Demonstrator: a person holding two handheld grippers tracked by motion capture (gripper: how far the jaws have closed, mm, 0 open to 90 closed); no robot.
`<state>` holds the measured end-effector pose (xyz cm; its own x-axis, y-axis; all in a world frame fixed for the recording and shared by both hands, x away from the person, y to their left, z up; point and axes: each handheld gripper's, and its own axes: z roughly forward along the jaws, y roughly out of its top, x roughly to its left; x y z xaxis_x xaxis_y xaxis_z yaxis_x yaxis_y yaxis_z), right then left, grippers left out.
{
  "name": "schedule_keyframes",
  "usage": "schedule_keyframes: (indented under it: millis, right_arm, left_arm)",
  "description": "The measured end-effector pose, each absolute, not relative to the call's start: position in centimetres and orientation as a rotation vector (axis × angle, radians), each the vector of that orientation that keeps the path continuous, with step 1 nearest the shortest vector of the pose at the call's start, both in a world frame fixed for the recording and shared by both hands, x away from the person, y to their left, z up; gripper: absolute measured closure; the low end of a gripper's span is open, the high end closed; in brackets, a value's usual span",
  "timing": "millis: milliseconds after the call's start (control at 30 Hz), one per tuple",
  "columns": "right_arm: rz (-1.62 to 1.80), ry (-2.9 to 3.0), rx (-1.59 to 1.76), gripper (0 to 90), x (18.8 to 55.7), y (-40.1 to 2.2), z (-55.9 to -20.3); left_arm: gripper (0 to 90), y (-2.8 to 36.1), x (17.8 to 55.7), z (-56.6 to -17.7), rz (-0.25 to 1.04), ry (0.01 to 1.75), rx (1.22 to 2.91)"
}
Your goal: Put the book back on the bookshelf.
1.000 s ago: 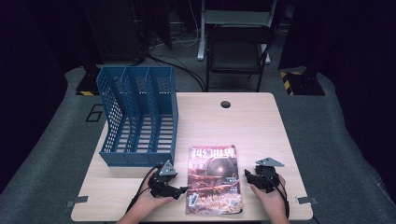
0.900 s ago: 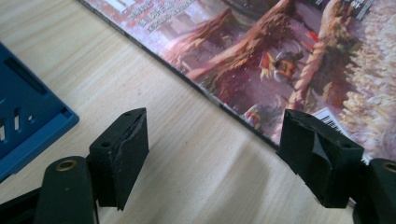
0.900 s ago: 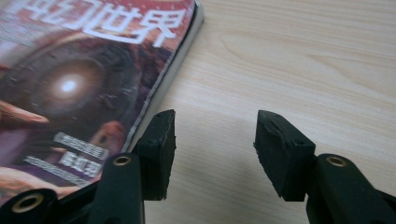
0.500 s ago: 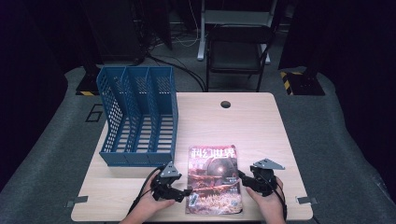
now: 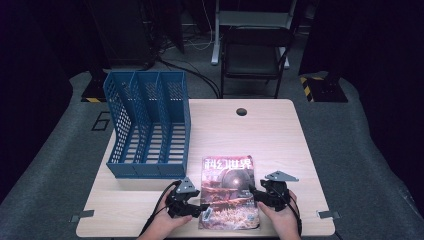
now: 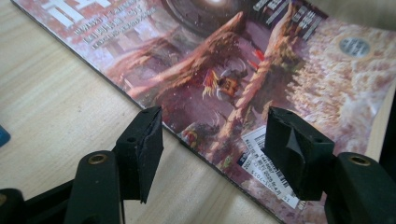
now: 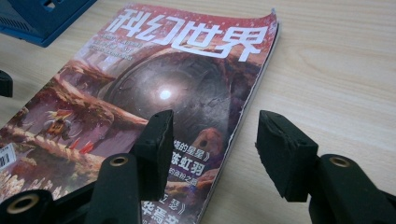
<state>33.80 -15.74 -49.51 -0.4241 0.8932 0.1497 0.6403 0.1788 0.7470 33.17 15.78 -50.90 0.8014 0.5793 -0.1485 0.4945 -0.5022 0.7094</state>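
A magazine (image 5: 227, 192) with a reddish cover and white Chinese title lies flat near the table's front edge. My left gripper (image 5: 199, 209) sits at its left edge. In the left gripper view its jaws (image 6: 212, 149) straddle that edge, one fingertip (image 6: 140, 149) over bare wood, the other above the barcode label (image 6: 261, 161). They have just been closing and do not press the magazine (image 6: 243, 70). My right gripper (image 5: 254, 194) is open at the right edge. Its jaws (image 7: 212, 149) have narrowed slightly and straddle the magazine's (image 7: 163, 88) edge without touching it.
A blue three-slot file rack (image 5: 147, 125) stands at the table's left, open side toward me. The wooden table (image 5: 280, 140) has a cable hole (image 5: 241, 111) near its far edge. A dark chair (image 5: 255, 50) stands beyond the table.
The right gripper has shifted left toward the magazine's right edge. The left gripper has stayed at the left edge with its jaws drawn closer together.
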Motion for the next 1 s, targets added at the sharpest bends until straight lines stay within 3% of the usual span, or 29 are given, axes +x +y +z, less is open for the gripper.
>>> schedule_keyframes:
  millis: [467, 1000]
  right_arm:
    - [1.051, 2.179, 1.536, 46.6, 35.0, -15.2, -51.6]
    - [1.047, 2.197, 1.602, 63.8, 33.7, -14.7, -51.1]
  left_arm:
    - [37.3, 14.9, 33.3, -52.0, 0.176, 0.811, 2.192]
    - [41.5, 15.2, 32.4, -51.9, 0.196, 0.828, 2.205]
